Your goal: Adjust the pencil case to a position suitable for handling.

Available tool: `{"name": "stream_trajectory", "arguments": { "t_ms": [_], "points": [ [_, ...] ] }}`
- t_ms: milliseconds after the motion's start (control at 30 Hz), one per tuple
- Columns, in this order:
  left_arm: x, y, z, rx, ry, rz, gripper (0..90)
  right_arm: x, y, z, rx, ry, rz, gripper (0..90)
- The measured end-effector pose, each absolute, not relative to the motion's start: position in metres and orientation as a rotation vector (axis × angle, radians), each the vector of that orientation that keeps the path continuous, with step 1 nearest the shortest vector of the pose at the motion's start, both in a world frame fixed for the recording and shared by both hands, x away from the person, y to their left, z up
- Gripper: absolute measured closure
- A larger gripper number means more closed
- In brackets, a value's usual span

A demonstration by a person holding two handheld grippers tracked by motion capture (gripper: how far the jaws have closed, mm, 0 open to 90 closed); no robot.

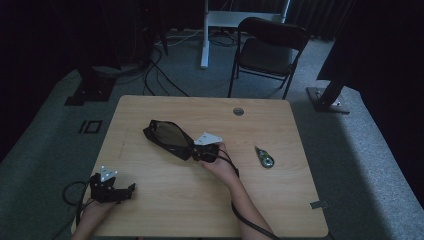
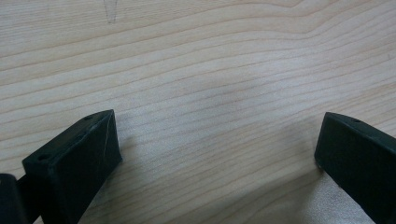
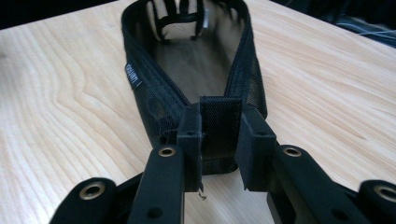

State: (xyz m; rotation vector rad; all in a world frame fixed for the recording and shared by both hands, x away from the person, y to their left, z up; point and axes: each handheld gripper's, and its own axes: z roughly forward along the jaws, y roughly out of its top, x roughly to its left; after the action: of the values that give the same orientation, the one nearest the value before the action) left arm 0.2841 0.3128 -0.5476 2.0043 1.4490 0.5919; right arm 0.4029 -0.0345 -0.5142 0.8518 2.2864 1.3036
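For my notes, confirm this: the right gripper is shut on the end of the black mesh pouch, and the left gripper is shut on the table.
One part is wrong: the left gripper is open, its jaws apart over bare table, as the left gripper view shows. The right gripper is indeed shut on the end of the black mesh pouch.

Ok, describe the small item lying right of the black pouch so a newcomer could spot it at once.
Start at the wooden table and find the black mesh pouch near its middle. Right of it, beyond the right hand-held gripper clamped on the pouch's end, lies a small green and grey gadget, maybe a tape dispenser. It lies alone, the only coloured thing there.
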Motion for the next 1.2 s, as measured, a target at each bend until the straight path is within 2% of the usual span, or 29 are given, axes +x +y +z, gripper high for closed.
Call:
{"name": "stream_trajectory", "arguments": {
  "t_ms": [567, 1200],
  "points": [
    [0.284, 0.313, -0.548, 2.004, 1.449, 0.592, 0.2, 0.389, -0.097, -0.514, 0.947, 2.206, 1.248, 73.3],
    [0.284, 0.313, -0.548, 2.004, 1.449, 0.592, 0.2, 0.352, -0.155, -0.517, 1.017, 2.109, 1.218, 73.3]
  ]
}}
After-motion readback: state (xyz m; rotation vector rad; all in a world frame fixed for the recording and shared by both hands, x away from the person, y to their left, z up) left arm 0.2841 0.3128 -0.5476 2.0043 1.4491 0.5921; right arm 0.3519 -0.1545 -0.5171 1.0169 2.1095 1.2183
